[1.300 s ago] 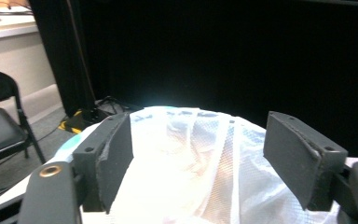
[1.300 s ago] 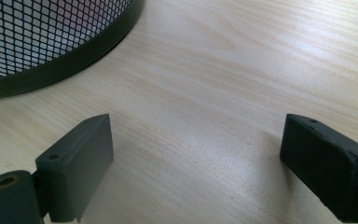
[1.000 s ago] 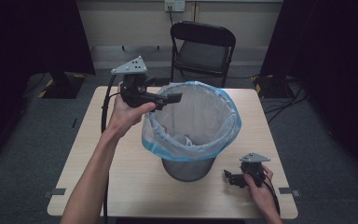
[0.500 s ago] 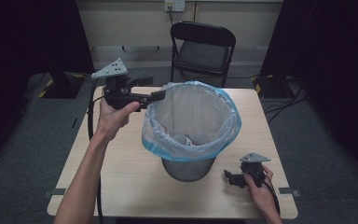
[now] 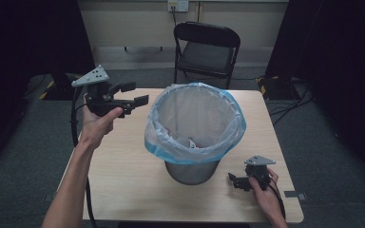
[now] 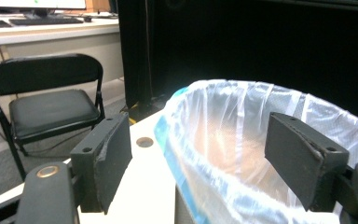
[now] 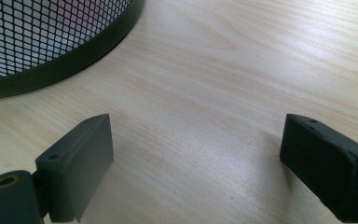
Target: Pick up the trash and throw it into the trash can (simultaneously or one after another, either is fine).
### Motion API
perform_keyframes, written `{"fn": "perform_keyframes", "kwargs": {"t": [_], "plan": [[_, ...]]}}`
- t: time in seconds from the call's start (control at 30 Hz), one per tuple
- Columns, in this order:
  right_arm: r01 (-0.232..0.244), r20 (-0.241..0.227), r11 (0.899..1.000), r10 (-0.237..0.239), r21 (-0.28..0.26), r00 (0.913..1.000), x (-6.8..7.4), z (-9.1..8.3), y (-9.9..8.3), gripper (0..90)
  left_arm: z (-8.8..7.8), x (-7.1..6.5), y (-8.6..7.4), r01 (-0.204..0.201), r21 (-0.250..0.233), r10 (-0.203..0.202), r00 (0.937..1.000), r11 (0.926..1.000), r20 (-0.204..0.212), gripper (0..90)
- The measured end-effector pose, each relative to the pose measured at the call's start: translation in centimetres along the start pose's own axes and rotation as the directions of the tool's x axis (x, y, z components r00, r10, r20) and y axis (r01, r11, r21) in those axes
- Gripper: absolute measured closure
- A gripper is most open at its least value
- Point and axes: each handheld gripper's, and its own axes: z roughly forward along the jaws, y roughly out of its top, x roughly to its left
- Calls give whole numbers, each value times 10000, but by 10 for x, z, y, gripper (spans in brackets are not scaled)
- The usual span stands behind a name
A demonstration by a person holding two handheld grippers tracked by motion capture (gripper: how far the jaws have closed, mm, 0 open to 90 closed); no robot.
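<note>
- Waste bin [image 5: 192,166]: it stands near the middle of the bench [image 5: 123,175], a little toward the right edge. It is a dark mesh bin, upright, lined with a clear bag [image 5: 195,118].
- Your left gripper [image 5: 135,95] is raised over the left part of the bench, near the far left corner. Its jaws are spread wide and grasp nothing. They point toward the bin's rim and stand apart from it.
- In the left gripper view, the two black pads [image 6: 105,161] frame the near side of the bag's rim without touching it.
- Your left hand [image 5: 97,123] wraps the gripper's body from below. The grey three-cornered plate [image 5: 91,76] sits on top, and the cable [image 5: 73,123] hangs down past the left edge.
- Your right gripper [image 5: 233,180] rests low at the bench surface near the front right corner, just beside the bin's base. Its jaws are released, wide apart, with nothing between them.
- In the right gripper view, bare wood grain lies between the pads [image 7: 81,163], and the bin's mesh wall with its solid bottom band curves across the upper left.
- The bag's blue-tinted edge is folded outward over the bin's rim and hangs partway down the outside. Some small pale items lie at the bottom of the bag; you cannot tell what they are.
- A black folding chair [image 5: 206,47] stands beyond the far edge of the bench.
</note>
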Motion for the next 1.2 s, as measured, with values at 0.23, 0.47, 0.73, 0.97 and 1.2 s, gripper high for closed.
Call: {"fn": "perform_keyframes", "kwargs": {"t": [0.23,0.47,0.73,0.97,1.2], "plan": [[-1,0,10000,1,-1,10000,0,0,0,87,-12,7,-10,245,-25,-246,9992,9997,-302,173],[-2,-1,10000,2,0,10000,0,0,0,87,-22,9,-22,142,231,-130,9987,9996,-502,157],[0,0,10000,0,-1,10000,0,0,0,87,-32,11,-41,81,675,-15,9952,9977,-974,157],[-1,-1,10000,1,1,10000,0,0,0,87,-41,15,-57,178,824,-62,9902,9964,-1395,157],[0,1,10000,0,1,10000,0,0,0,87,-50,15,-73,195,1041,-9,9844,9944,-1760,158]]}}
